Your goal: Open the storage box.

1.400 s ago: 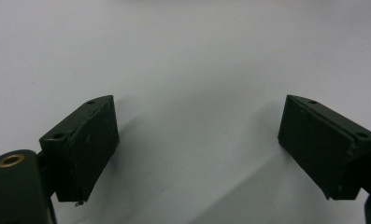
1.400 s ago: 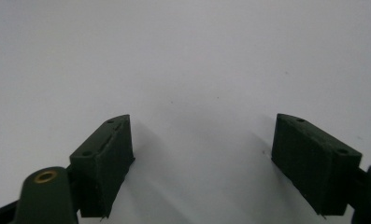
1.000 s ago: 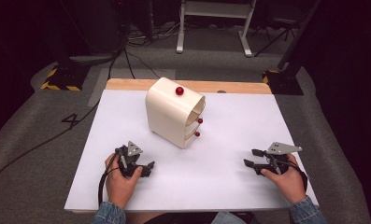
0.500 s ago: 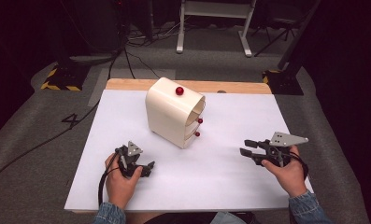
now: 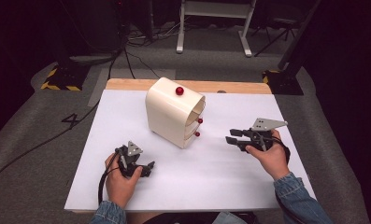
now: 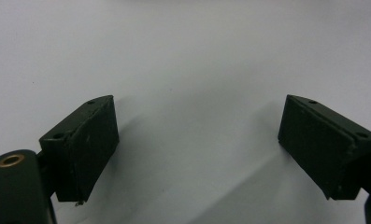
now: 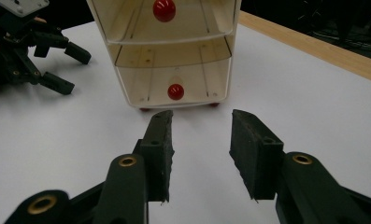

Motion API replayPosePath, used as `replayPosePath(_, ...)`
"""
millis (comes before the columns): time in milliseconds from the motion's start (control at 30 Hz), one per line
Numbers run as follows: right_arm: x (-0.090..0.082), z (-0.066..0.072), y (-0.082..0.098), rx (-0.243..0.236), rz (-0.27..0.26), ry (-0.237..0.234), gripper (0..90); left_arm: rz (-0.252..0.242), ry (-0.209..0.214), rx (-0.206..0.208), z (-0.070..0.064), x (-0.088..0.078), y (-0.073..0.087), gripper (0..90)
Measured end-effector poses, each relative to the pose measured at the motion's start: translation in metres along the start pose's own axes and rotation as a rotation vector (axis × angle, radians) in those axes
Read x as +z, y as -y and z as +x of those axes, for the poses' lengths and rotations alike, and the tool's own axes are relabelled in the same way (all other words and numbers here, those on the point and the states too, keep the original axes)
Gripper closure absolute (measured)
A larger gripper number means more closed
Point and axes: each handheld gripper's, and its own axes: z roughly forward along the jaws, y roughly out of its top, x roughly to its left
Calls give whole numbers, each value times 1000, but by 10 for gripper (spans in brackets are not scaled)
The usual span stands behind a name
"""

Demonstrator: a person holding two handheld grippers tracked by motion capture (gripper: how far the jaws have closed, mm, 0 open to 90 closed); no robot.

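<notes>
Two grippers and one cabinet sit over the white table (image 5: 248, 186). At the left, the left gripper (image 5: 148, 169) rests low near the front edge, its jaws spread wide with bare tabletop between them. In the middle, toward the back, stands the cabinet (image 5: 174, 112), a cream plastic shell with a rounded top and three red knobs (image 5: 179, 90). At the right, the right gripper (image 5: 231, 136) points at the cabinet's lowest drawer (image 7: 174, 79), jaws parted, gripping nothing.

The white counter (image 5: 220, 172), wood-edged at twelve o'clock, carries a cream drawer unit (image 5: 171, 114) toward eleven o'clock of centre.
</notes>
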Motion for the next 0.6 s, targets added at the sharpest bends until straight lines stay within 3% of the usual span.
replayPosePath(300, 31, 0, -14, -16, 22, -9, 603, 2, -1, 3, 0, 0, 0, 124)
replayPosePath(600, 64, 8, -18, -24, 40, -55, 617, 3, 1, -3, 0, 0, 0, 124)
